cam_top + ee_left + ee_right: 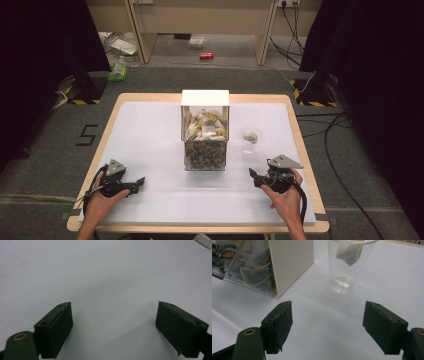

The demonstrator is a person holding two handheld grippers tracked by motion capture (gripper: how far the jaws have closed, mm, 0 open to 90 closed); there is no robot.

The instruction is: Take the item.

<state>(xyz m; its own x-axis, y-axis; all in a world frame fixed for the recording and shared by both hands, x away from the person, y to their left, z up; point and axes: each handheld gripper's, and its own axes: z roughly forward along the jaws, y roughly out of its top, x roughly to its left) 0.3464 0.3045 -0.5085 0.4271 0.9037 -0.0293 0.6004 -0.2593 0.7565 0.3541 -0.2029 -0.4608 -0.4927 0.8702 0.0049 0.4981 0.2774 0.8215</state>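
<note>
- A clear plastic cup (347,267) stands upright on the white table (150,135), just right of the tea-bag dispenser box (205,130), with a tea bag (349,252) hanging inside it.
- The right gripper (328,326) sits near the cup, apart from it, jaws wide and empty.
- The left gripper (115,325) rests near the table's front left, well apart, jaws wide with nothing between them.

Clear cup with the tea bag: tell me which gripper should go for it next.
Probably the right. The right gripper sits just below the clear cup, open, with the cup straight ahead in its own view. The left gripper lies across the table, beyond the tea bag box, facing bare table surface.
</note>
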